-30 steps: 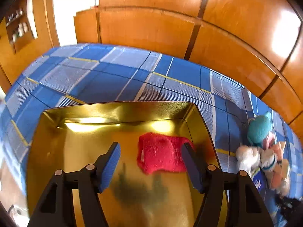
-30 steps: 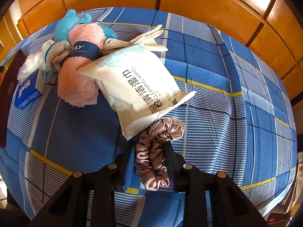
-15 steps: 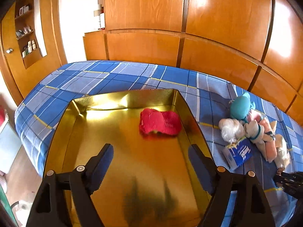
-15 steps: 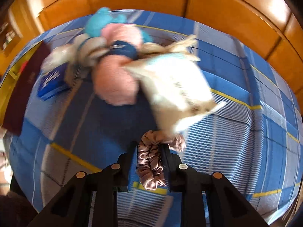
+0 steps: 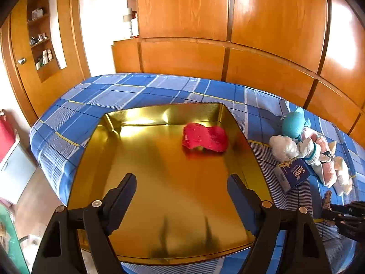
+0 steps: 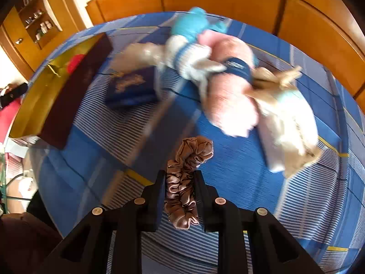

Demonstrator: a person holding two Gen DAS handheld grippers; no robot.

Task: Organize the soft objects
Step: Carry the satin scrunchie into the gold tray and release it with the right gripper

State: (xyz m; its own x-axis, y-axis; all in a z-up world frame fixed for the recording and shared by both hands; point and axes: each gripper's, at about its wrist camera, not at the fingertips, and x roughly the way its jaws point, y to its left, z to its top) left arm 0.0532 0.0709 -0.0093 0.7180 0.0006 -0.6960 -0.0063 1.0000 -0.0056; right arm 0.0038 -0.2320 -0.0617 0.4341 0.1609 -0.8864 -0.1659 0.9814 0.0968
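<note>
My right gripper (image 6: 179,178) is shut on a taupe satin scrunchie (image 6: 186,175) and holds it above the blue plaid bed. My left gripper (image 5: 181,187) is open and empty, high over a gold tin tray (image 5: 146,205) that holds a red cloth (image 5: 205,138). To the right of the tray lies a pile of soft things: a teal plush (image 5: 293,123), a pink towel (image 6: 230,105), a white sock (image 5: 308,148) and a wipes pack (image 6: 289,137). The right gripper shows at the left wrist view's right edge (image 5: 340,214).
A blue tissue pack (image 5: 293,177) lies between tray and pile; it shows in the right wrist view (image 6: 132,86) too. The tray's dark outer wall (image 6: 75,91) stands to the left there. Wooden cupboards (image 5: 251,34) run behind the bed. The bed's edge (image 5: 45,159) drops off at left.
My right gripper has lifted the scrunchie off the bed and swung left toward the tray. My left gripper has pulled back and up from the red cloth, still open.
</note>
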